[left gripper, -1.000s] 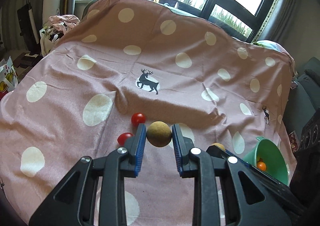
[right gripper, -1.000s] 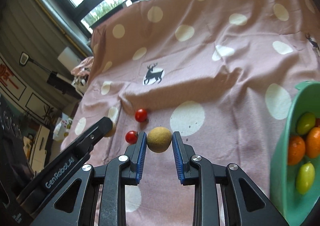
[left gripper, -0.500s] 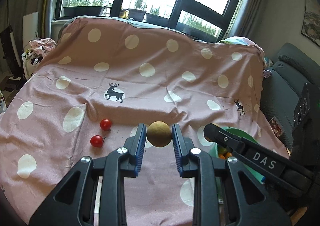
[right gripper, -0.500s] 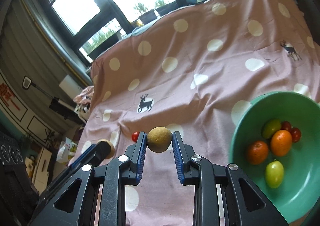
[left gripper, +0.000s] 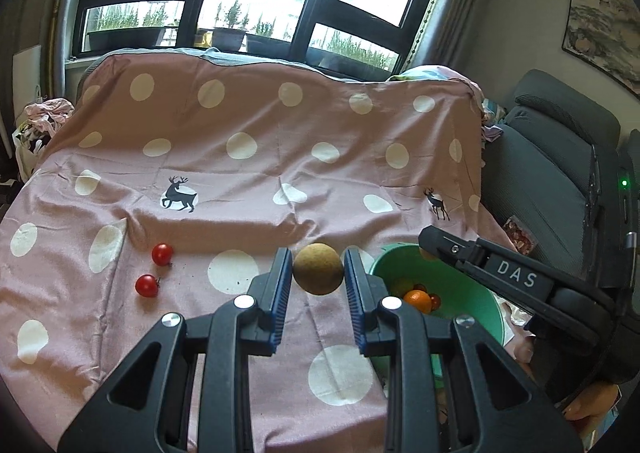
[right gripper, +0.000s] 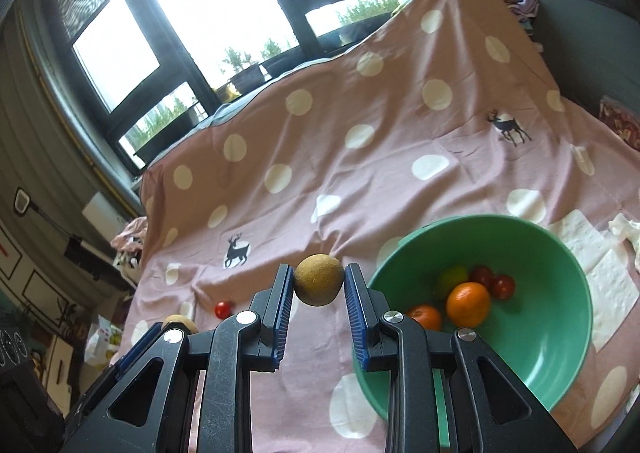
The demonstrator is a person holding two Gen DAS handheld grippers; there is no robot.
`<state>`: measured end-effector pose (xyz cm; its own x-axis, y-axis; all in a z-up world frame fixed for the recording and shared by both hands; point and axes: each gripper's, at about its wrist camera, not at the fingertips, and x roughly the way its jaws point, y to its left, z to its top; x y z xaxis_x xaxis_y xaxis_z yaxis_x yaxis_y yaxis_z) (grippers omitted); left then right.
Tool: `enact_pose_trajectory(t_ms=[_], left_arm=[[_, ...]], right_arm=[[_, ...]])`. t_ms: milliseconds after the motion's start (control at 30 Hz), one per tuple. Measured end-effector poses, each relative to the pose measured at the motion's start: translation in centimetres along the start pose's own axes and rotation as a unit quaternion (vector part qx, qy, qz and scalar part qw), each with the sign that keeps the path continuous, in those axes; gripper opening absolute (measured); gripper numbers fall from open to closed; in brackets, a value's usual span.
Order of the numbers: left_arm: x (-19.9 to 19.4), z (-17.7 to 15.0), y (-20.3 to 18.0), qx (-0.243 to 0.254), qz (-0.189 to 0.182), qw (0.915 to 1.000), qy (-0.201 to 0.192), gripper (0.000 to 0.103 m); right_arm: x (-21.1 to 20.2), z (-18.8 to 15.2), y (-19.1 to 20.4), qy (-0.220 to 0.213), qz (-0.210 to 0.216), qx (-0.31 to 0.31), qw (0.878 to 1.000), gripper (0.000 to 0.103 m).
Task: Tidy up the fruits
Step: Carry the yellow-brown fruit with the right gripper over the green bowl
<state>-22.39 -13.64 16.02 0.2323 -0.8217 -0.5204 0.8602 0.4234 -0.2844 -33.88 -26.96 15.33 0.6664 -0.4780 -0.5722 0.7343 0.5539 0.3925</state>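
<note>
Round brown fruit [left gripper: 318, 269], dull and rough-skinned, pinched between left gripper [left gripper: 316, 281] jaws; right gripper [right gripper: 316, 287] jaws likewise.

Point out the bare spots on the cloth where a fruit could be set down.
Free: the wide stretch of cloth beyond the deer print, and the near patch between the two tomatoes and the green bowl. Crowded: the bowl's floor around the oranges, and the paper towels beside the bowl.

- Support surface: pink cloth [left gripper: 248, 173] with white dots and dark deer prints, creased across the middle.
- Two cherry tomatoes [left gripper: 162, 253] lie on it at left, near each other.
- Green bowl [right gripper: 560, 317] sits on it at right.
- White paper tissues [right gripper: 600, 273] lie just beside the bowl.
</note>
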Motion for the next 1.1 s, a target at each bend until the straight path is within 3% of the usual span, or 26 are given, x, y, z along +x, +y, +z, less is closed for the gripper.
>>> enact_pose_trajectory(t_ms=[567, 1100], left_arm=[[2.7, -1.1, -4.1, 0.022, -0.073, 0.9966, 0.033, 0.026], [8.0, -4.0, -7.7, 0.033, -0.166, 0.978, 0.123, 0.026]], right_arm=[[-2.3, 0.6, -3.5, -0.026, -0.075, 0.017, 0.997, 0.028], [-1.9, 0.5, -7.8, -0.002, -0.148, 0.054, 0.988, 0.029]])
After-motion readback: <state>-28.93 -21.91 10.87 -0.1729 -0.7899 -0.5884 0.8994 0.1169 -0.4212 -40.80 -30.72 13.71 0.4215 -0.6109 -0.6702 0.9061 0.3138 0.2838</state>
